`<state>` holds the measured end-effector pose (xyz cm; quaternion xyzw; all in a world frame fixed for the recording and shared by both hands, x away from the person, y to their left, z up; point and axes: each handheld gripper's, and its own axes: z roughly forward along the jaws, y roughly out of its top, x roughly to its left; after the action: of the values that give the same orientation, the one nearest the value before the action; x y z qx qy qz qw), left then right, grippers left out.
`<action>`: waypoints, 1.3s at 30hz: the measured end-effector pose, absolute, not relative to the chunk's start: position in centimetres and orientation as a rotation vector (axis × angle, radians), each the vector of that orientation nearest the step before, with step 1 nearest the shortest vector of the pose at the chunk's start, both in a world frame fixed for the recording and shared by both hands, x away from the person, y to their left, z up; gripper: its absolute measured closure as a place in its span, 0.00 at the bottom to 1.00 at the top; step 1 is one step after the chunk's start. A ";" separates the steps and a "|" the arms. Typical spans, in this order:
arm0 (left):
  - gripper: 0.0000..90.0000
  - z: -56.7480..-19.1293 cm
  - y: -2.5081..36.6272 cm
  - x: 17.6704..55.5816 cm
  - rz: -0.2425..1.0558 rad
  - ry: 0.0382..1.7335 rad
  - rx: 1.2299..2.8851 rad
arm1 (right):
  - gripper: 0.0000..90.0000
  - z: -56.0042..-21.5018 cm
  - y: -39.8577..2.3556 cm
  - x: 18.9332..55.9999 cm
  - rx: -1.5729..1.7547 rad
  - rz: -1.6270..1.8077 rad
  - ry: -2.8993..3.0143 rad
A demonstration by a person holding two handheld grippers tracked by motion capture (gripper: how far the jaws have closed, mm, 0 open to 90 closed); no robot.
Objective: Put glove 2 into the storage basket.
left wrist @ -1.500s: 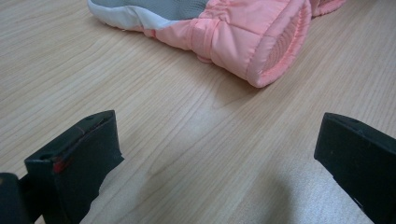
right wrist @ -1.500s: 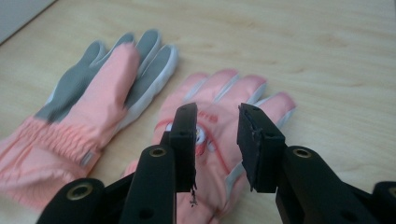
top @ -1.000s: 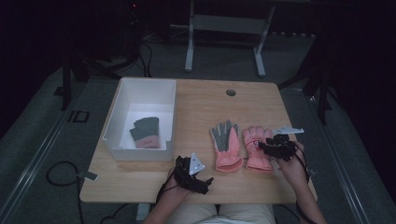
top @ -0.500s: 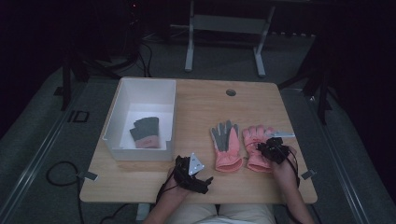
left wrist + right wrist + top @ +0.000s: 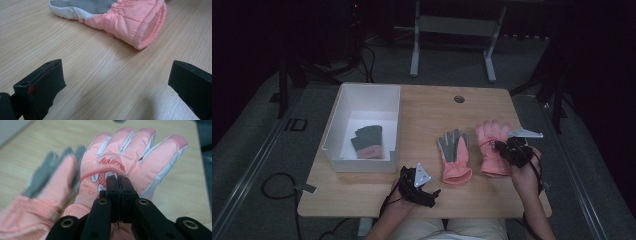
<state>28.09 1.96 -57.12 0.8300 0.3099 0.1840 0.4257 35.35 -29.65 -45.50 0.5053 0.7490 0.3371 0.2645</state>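
Two pink gloves lie side by side on the wooden table [image 5: 422, 115]. The right one [image 5: 491, 136] lies back up, with a cartoon print [image 5: 125, 150]. The left one [image 5: 453, 155] lies grey palm up [image 5: 50, 182]. My right gripper [image 5: 504, 149] has just been closing, and its jaws now pinch the printed back of the right glove [image 5: 117, 178]. My left gripper [image 5: 432, 196] rests near the front edge, open with bare wood between its jaws [image 5: 115, 82]. The cuff of the palm-up glove [image 5: 125, 17] lies just ahead of it.
A white bin [image 5: 343, 125] stands at the table's left and holds a dark grey glove [image 5: 368, 141]. A round cable hole [image 5: 459, 99] sits near the far edge. Cables and a metal stand are on the floor beyond.
My right gripper came down onto the right pink glove, shut on its back and has begun to rise. The left gripper stayed where it was.
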 end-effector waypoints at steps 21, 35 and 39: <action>0.00 -57.1 2.0 28.0 0.456 0.769 2.075 | 0.98 -41.5 -20.5 34.4 1.246 0.990 2.054; 0.00 -57.0 2.0 28.0 0.455 0.764 2.073 | 0.98 -45.3 -18.9 34.8 1.325 0.927 2.085; 0.00 -57.1 2.0 28.0 0.456 0.764 2.071 | 0.98 -46.7 -18.5 35.3 1.337 0.889 2.099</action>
<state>27.97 1.99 -57.06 0.8298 0.3063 0.1826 0.4292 35.28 -18.47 -46.72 0.4903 0.7697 0.3258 0.2469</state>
